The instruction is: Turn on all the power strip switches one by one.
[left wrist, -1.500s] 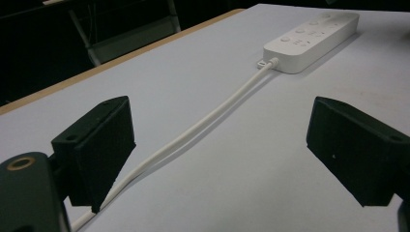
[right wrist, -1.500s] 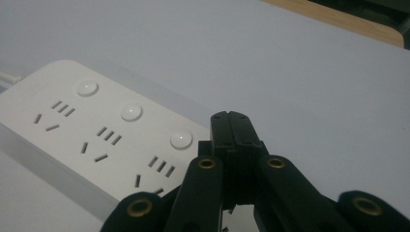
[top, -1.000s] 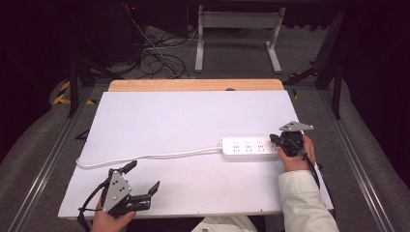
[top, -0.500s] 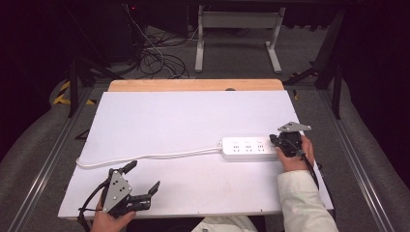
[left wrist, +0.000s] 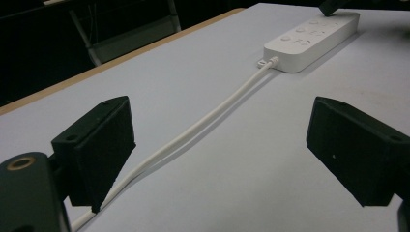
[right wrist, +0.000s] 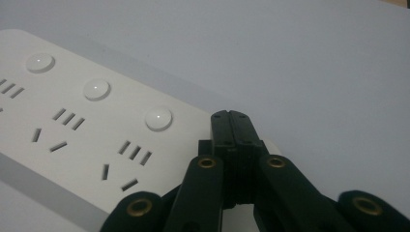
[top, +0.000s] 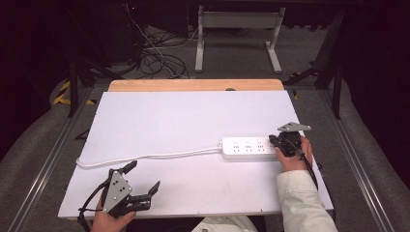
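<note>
Presently: power strip [top: 249, 149] at desk [top: 193, 116] four o'clock; right claw [right wrist: 231, 118] pinched empty, tips at its end by the nearest button [right wrist: 158, 119]. Left claw [top: 143, 179] wide, seven o'clock. Risk: pressing off-centre may skid the strip.

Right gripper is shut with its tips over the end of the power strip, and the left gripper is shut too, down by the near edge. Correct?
Not quite. The left gripper is open: the left gripper view shows its jaws standing wide apart, the white cord running between them. The rest holds: the right gripper is shut at the end of the power strip.
</note>
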`<action>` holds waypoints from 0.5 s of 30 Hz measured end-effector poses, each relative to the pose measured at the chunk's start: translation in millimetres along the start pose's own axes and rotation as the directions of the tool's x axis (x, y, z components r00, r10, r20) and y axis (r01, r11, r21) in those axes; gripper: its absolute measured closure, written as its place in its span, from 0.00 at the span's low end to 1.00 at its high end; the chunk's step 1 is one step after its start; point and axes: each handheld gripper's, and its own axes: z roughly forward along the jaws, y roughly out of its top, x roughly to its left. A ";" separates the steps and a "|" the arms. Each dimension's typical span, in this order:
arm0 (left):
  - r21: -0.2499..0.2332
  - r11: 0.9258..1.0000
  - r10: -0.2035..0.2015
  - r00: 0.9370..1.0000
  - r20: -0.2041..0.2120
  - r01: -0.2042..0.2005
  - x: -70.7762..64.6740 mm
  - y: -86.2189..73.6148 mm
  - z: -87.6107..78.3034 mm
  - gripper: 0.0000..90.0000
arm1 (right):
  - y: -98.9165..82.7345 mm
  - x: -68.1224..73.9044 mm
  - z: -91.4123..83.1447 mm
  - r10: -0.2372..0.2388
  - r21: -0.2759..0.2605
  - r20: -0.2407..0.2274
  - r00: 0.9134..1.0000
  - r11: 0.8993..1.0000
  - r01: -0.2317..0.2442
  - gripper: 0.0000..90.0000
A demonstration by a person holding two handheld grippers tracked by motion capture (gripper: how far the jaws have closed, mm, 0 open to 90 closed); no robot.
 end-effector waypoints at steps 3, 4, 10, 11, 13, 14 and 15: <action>0.000 1.000 0.000 1.000 0.001 0.000 0.2 -0.1 0.2 0.11 | -0.4 -0.2 0.2 0.001 -0.003 -0.002 1.000 1.000 -0.001 1.00; 0.002 1.000 -0.002 1.000 0.002 0.002 -0.1 -0.1 0.2 0.11 | -0.3 0.1 0.4 -0.001 -0.001 0.001 1.000 1.000 0.001 1.00; 0.001 1.000 0.000 1.000 0.002 0.000 0.3 -0.3 0.2 0.11 | 1.6 2.3 1.0 -0.002 0.017 0.016 1.000 1.000 0.002 1.00; 0.001 1.000 0.000 1.000 0.001 0.000 0.4 -0.3 0.2 0.11 | 1.9 1.9 1.2 0.001 0.019 0.014 1.000 1.000 -0.002 1.00; 0.000 1.000 0.001 1.000 0.001 -0.001 0.2 -0.3 0.1 0.11 | 2.2 1.6 1.8 0.002 0.021 0.012 1.000 1.000 -0.003 1.00; 0.000 1.000 0.002 1.000 0.001 -0.002 0.1 -0.3 0.0 0.11 | 2.5 2.2 1.9 0.005 0.022 0.016 1.000 1.000 -0.006 1.00; 0.000 1.000 0.001 1.000 0.001 -0.001 0.1 -0.3 0.1 0.11 | 2.7 2.5 2.1 0.004 0.023 0.018 1.000 1.000 -0.004 1.00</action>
